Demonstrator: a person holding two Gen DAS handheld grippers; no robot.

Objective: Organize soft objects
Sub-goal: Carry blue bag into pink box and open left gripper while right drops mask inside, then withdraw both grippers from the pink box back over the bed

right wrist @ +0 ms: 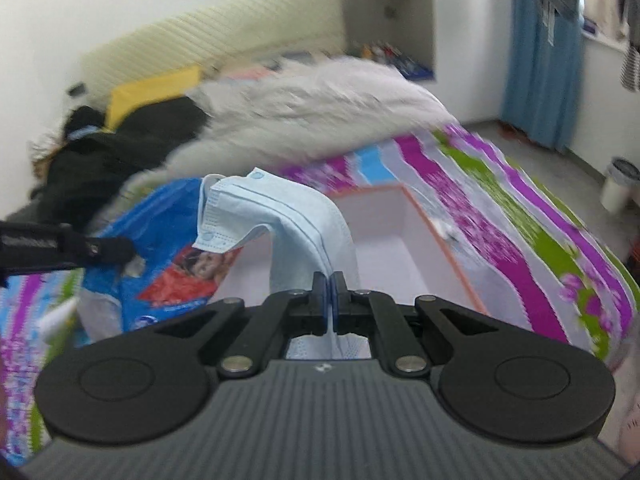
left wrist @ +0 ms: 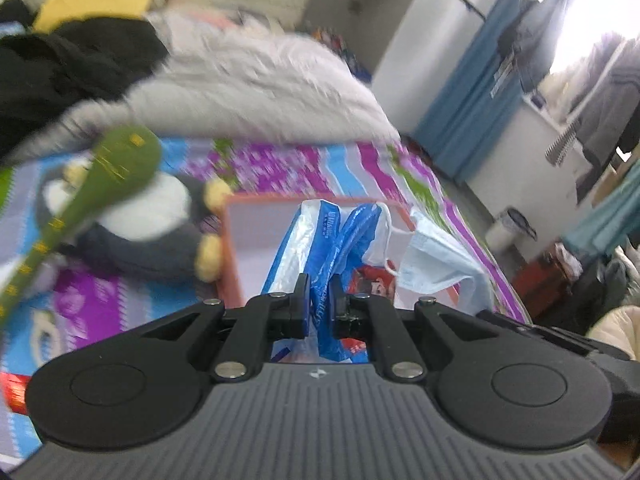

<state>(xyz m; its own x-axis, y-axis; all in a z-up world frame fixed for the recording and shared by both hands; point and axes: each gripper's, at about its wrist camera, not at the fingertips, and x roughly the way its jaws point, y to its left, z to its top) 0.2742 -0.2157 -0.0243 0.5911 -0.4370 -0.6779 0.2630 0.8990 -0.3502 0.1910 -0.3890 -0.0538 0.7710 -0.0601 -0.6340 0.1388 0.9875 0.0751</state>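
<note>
My left gripper (left wrist: 320, 292) is shut on a blue and white plastic bag (left wrist: 320, 240) and holds it over an orange-rimmed box (left wrist: 228, 240) with a white inside on the bed. My right gripper (right wrist: 329, 280) is shut on a light blue face mask (right wrist: 280, 208), which drapes up and to the left above the same box (right wrist: 448, 248). The mask also shows in the left wrist view (left wrist: 436, 256), right of the bag. The bag shows in the right wrist view (right wrist: 168, 252), with the left gripper's black finger (right wrist: 80, 248) on it.
A penguin plush (left wrist: 132, 224) lies left of the box, and a green stuffed toy (left wrist: 112, 168) hangs in front of it. A white fluffy blanket (left wrist: 260, 84) and black clothes (left wrist: 68, 68) cover the far bed. A small bin (right wrist: 618, 184) stands on the floor.
</note>
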